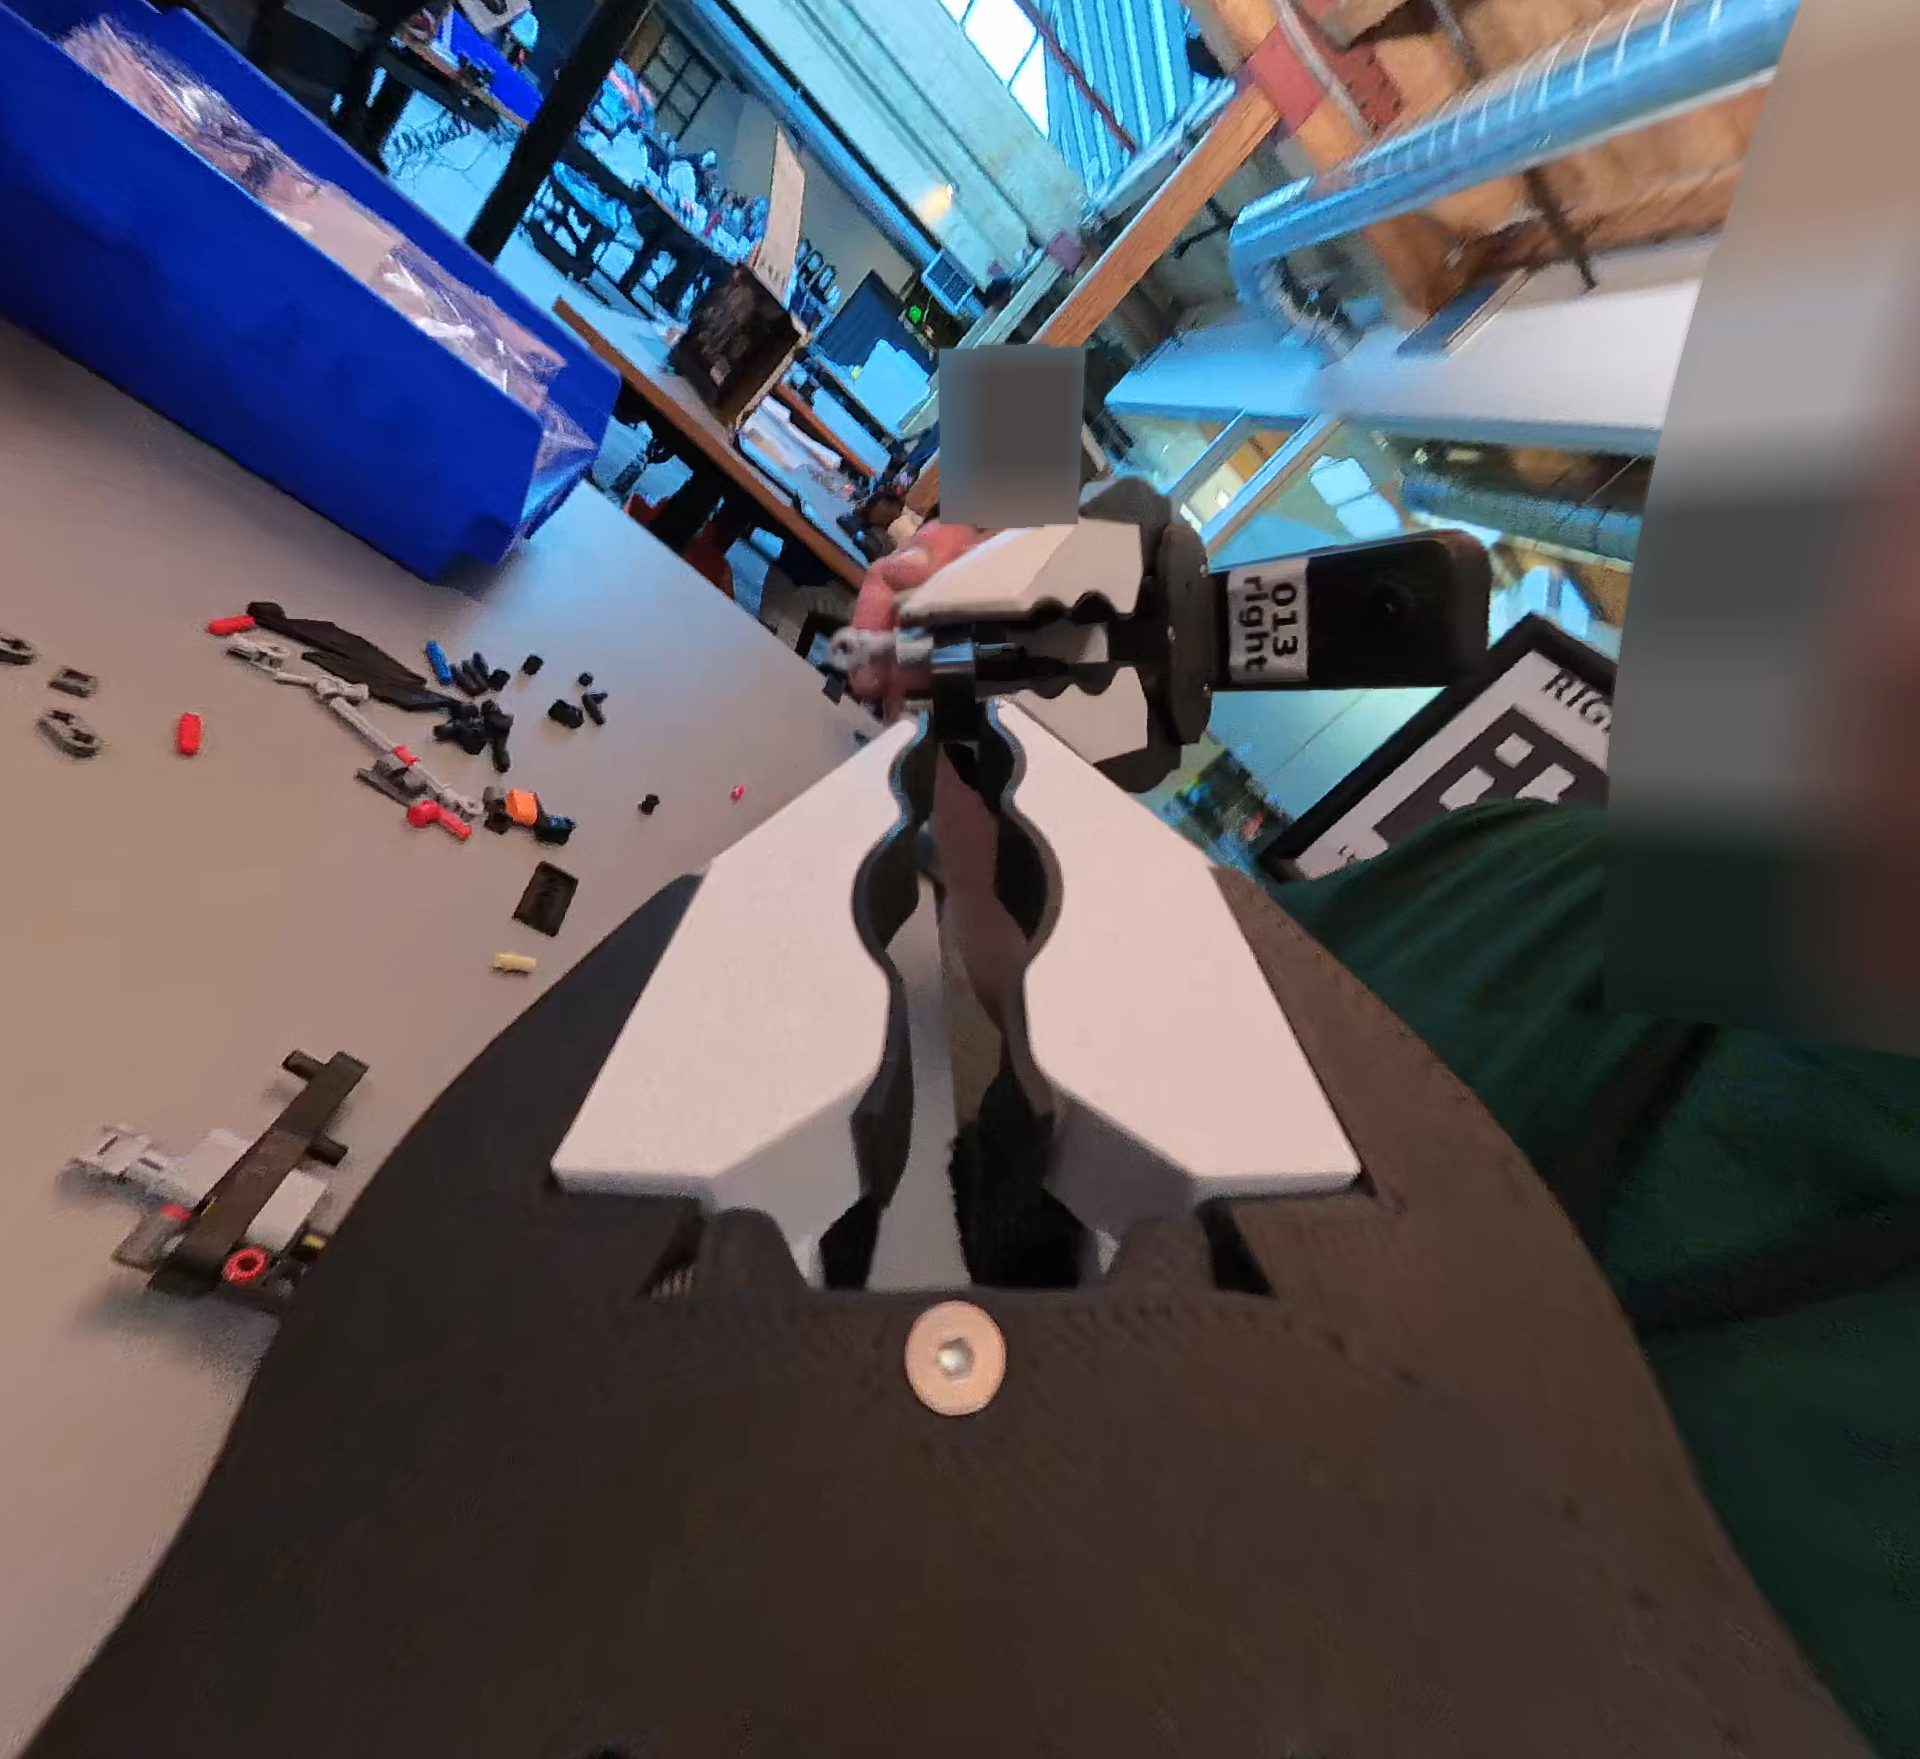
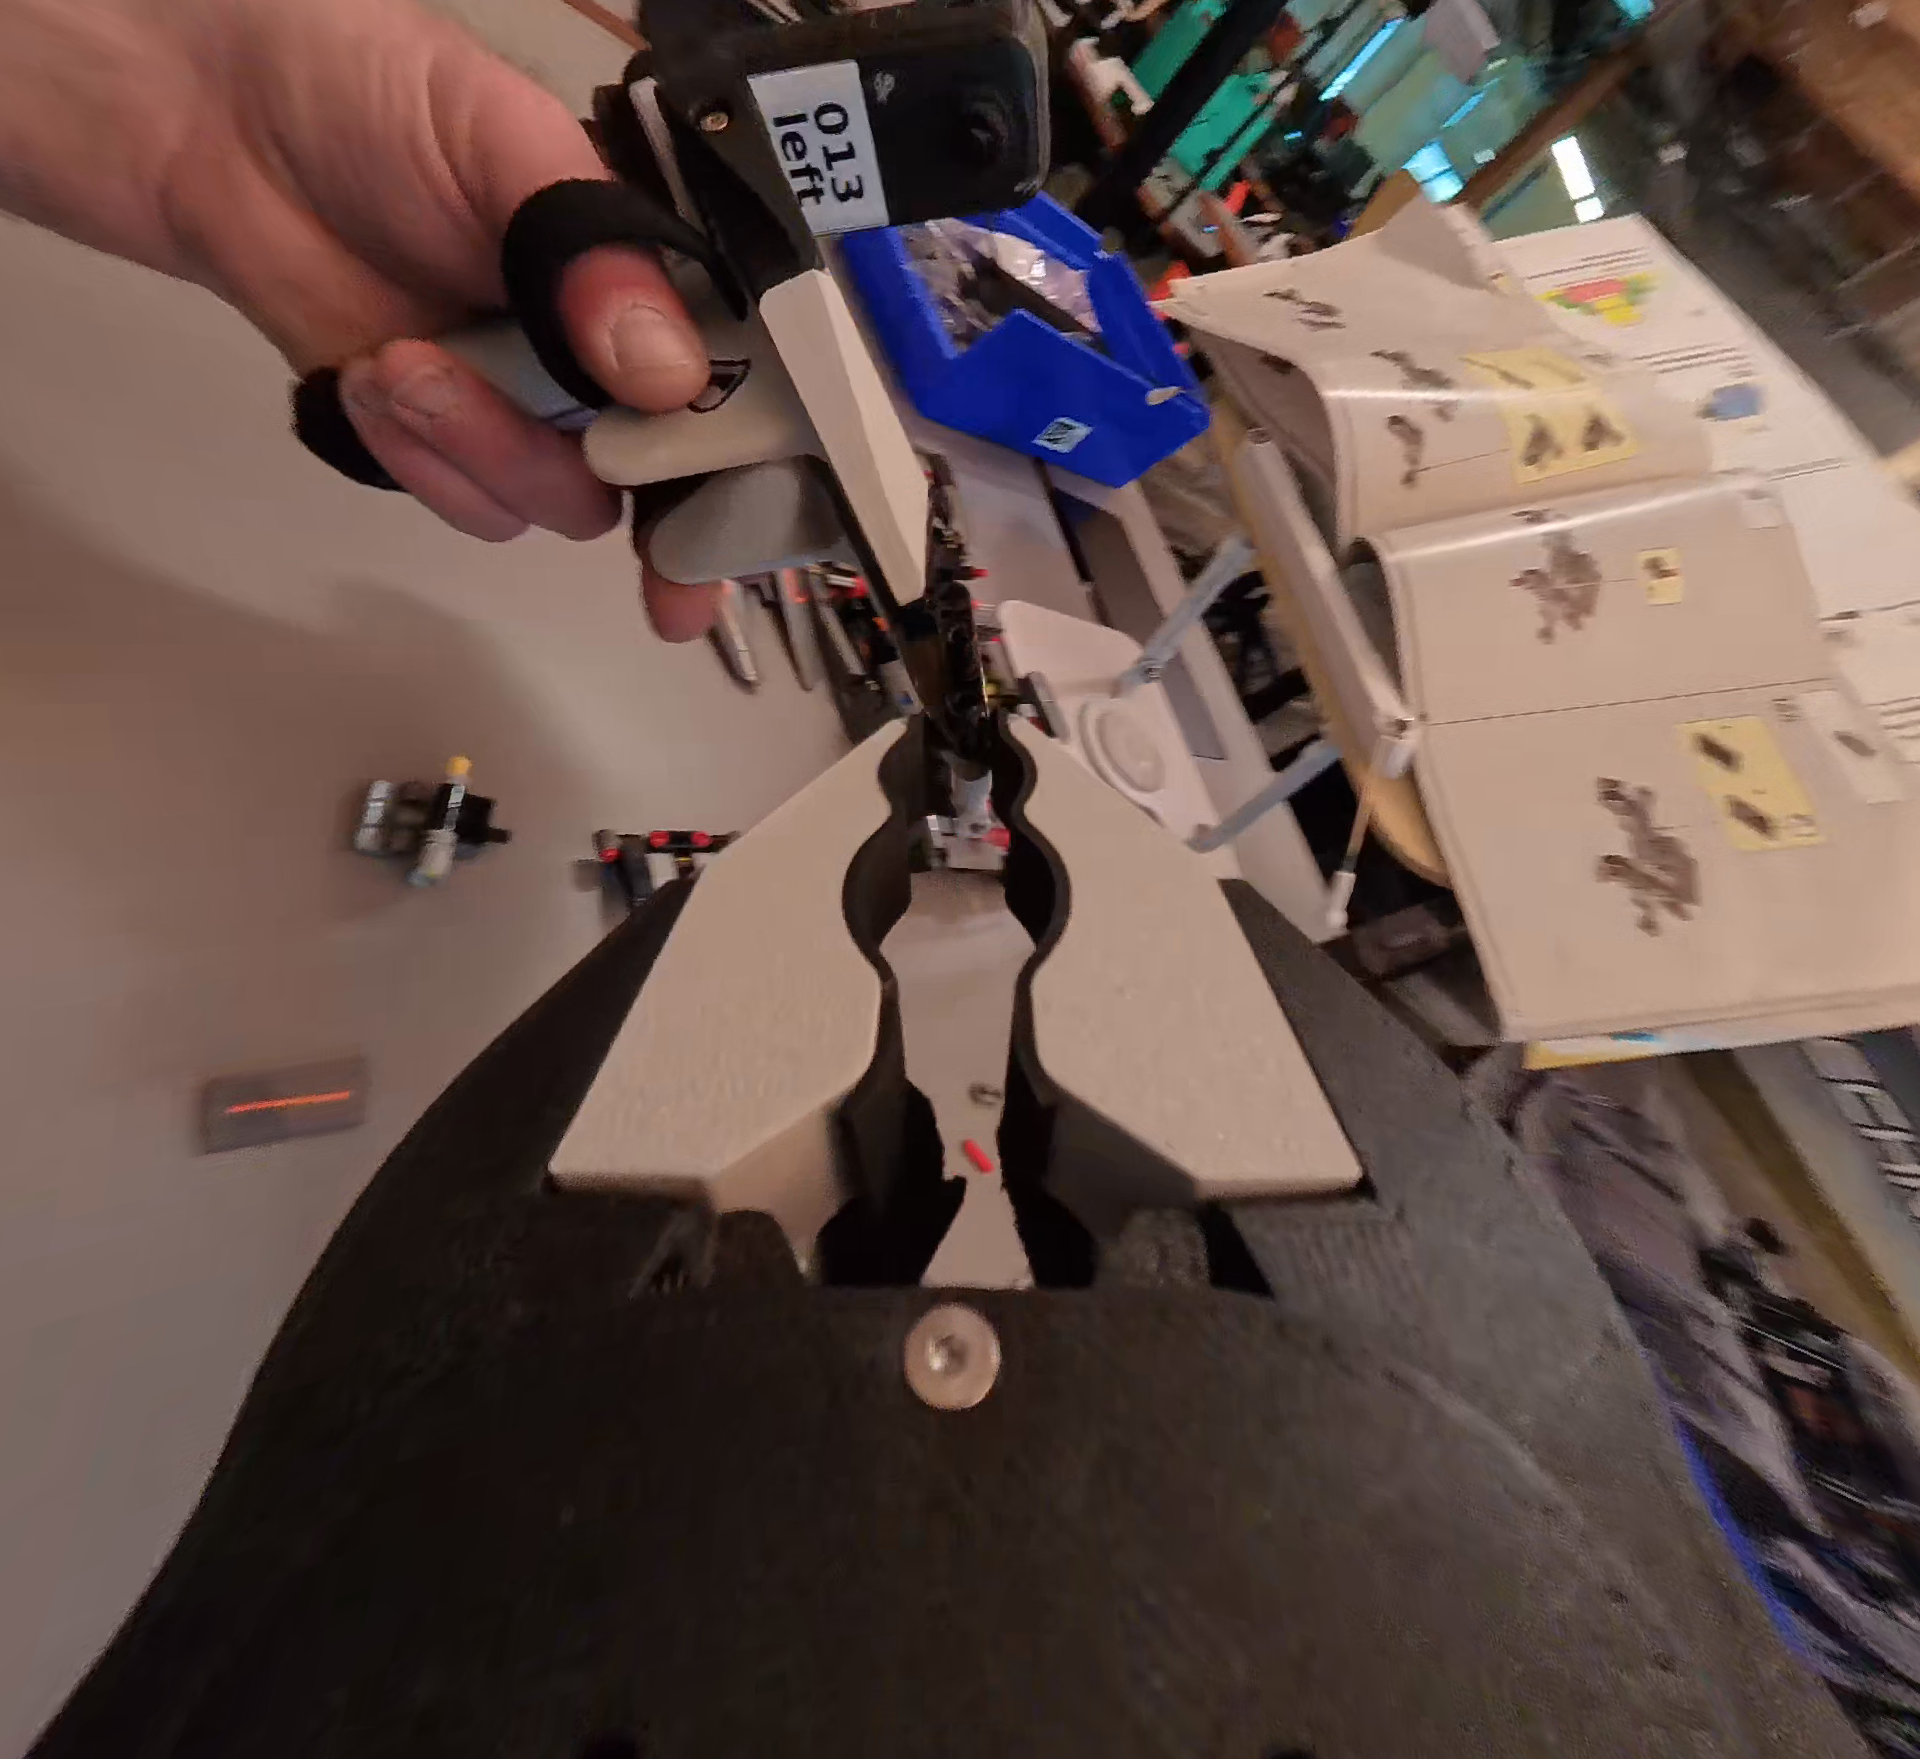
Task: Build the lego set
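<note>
At frame centre, a black lego assembly point(image 1: 961, 670) is pinched by both nearly closed grippers, left gripper point(image 1: 961, 722) and right gripper point(image 2: 961, 733); alignment should be steadied before pressing

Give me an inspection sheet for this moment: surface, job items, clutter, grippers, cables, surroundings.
Surface: pale grey table, parts strewn on it.
Job's things: black lego assembly held in the air between both grippers; loose pieces in black, red and grey; partly built piece near the table edge; open instruction booklet on a stand.
Clutter: blue bin with clear plastic bags.
Grippers: left gripper shut on the assembly; right gripper shut on its other end.
Cables: nothing seen.
Surroundings: workshop benches, high windows, wooden ceiling with pipes; a person's hand on the left gripper.
</note>
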### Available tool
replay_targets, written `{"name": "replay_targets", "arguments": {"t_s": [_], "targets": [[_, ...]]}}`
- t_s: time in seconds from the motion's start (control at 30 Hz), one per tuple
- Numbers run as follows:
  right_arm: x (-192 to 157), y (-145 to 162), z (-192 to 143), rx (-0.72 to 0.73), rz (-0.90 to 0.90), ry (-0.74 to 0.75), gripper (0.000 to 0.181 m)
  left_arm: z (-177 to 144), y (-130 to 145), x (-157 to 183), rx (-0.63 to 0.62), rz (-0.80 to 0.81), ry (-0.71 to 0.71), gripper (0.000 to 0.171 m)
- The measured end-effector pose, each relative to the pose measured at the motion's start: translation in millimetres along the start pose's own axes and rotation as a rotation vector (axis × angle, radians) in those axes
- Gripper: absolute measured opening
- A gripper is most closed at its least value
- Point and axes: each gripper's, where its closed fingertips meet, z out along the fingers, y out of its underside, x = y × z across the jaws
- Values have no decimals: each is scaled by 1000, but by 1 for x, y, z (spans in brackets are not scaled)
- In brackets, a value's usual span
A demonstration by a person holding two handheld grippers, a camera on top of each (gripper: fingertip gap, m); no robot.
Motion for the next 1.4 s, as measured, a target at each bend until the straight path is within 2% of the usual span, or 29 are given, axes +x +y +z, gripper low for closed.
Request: {"name": "replay_targets", "arguments": {"t_s": [0.13, 0.3, 0.4, 0.5, 0.53, 0.57, 0.63, 0.73, 0.8, 0.87, 0.93, 1.07, 1.23, 1.33, 1.4], "targets": [[-8, 5, -3, -15, 189, -230, 8, -4, -1, -6, 10, 171, -124, 22], [-20, 11, -7, -60, 337, -522, 8, -3, 9, -8, -126, 497, -287, 30], [-33, 12, -11, -102, 379, -711, 8, 4, 22, -11, -259, 629, -337, 29], [-39, 16, -9, -156, 385, -800, 8, 11, 35, -12, -344, 676, -337, 14], [-38, 16, -7, -161, 390, -807, 8, 11, 36, -14, -353, 673, -347, 14], [-34, 16, -3, -156, 410, -792, 10, 9, 33, -16, -333, 654, -356, 14], [-17, 14, 3, -139, 445, -694, 26, 6, 22, -17, -224, 530, -343, 14], [11, 8, 1, -60, 392, -457, 24, -4, 1, -18, 1, 308, -276, 14], [15, 7, 1, -49, 310, -305, 25, -10, -7, -18, 111, 195, -219, 14], [15, 9, 7, -65, 247, -171, 31, -11, -9, -22, 160, 138, -200, 14], [12, 9, 13, -72, 224, -85, 25, -10, -12, -22, 208, 108, -187, 14], [9, 10, 21, -81, 169, 19, 12, -9, -17, -23, 270, 59, -173, 14], [17, 8, 23, -68, 116, 114, 6, -9, -16, -22, 290, 5, -159, 13], [15, 9, 24, -53, 189, 58, 6, -10, -16, -22, 308, 10, -163, 14], [15, 9, 22, -19, 271, -8, 6, -13, -17, -21, 314, 48, -181, 21]]}}
